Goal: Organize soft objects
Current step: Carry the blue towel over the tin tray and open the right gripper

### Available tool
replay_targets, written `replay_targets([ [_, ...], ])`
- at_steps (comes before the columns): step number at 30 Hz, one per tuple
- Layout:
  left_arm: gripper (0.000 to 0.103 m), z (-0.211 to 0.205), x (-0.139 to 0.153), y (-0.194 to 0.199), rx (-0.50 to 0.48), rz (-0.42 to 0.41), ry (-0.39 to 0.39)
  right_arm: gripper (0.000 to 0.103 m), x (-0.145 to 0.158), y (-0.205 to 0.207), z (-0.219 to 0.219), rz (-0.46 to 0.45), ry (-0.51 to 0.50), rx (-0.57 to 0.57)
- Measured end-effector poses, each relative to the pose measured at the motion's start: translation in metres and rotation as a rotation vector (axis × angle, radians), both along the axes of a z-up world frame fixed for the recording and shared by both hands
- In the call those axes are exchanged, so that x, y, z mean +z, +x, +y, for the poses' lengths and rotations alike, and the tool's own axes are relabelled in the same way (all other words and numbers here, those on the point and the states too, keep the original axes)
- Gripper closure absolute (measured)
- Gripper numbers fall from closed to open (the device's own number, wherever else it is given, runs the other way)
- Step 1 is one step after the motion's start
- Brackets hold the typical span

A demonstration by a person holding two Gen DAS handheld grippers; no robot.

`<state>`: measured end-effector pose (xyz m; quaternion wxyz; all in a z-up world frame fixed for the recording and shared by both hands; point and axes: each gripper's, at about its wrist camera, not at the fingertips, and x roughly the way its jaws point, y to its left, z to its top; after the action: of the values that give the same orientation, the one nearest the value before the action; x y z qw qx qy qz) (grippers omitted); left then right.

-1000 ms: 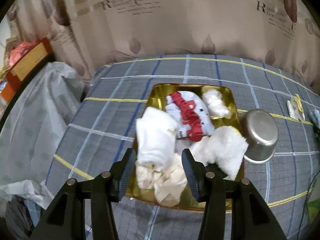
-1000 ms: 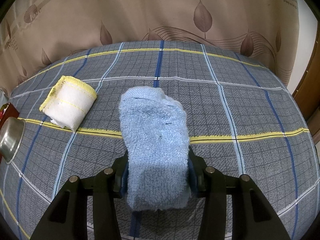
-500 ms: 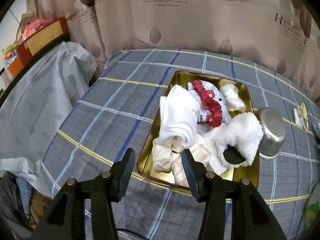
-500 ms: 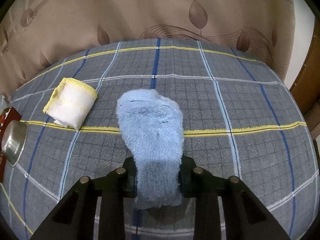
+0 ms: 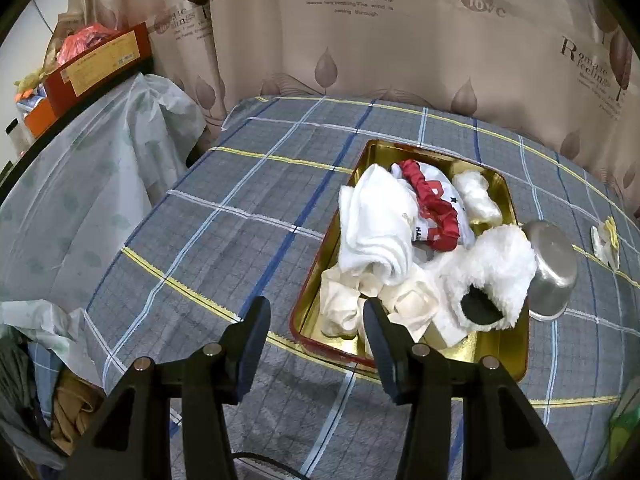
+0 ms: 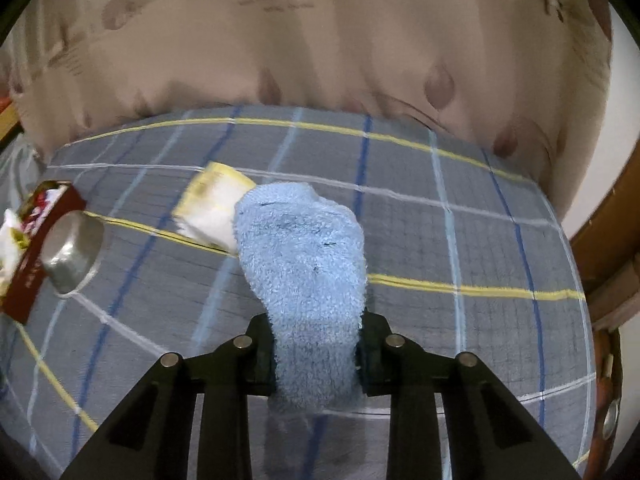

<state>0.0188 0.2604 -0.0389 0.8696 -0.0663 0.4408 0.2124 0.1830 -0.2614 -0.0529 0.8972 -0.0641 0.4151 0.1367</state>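
Note:
My right gripper [image 6: 316, 334] is shut on a fluffy light blue sock [image 6: 304, 248], which hangs lifted above the checked cloth. Behind it lies a rolled white towel with yellow edging [image 6: 212, 208], also seen small in the left wrist view as the yellow-edged towel [image 5: 606, 240]. In the left wrist view, a gold tray with a red rim [image 5: 360, 164] holds a white cloth [image 5: 376, 224], a red-and-white garment [image 5: 434, 208], cream pieces [image 5: 348, 304] and a white fluffy item [image 5: 492, 268]. My left gripper [image 5: 316, 320] stands open over the tray's near left corner, holding nothing.
A steel bowl [image 5: 554, 268] lies tipped against the tray's right side, and shows as the steel bowl [image 6: 72, 248] beside the tray edge [image 6: 36, 256] in the right wrist view. A plastic-covered surface [image 5: 80, 184] and an orange box [image 5: 96, 64] stand left. A curtain [image 5: 360, 32] hangs behind.
My right gripper closed tighter on the blue sock and lifted it off the cloth, swinging left. My left gripper drew back and left from over the tray, still open.

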Motion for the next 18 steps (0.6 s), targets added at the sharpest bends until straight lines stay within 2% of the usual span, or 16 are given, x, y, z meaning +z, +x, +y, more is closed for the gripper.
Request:
replay_targets([
  [8, 0.054, 0.002, 0.003, -0.006, 0.014, -0.013, 0.011, 0.078, 0.026, -0.024, 0.078, -0.014, 0.039, 0.178],
  [18, 0.054, 0.015, 0.004, -0.009, 0.057, -0.02, -0.015, 0.078, 0.014, -0.069, 0.181, 0.056, 0.021, 0.453],
])
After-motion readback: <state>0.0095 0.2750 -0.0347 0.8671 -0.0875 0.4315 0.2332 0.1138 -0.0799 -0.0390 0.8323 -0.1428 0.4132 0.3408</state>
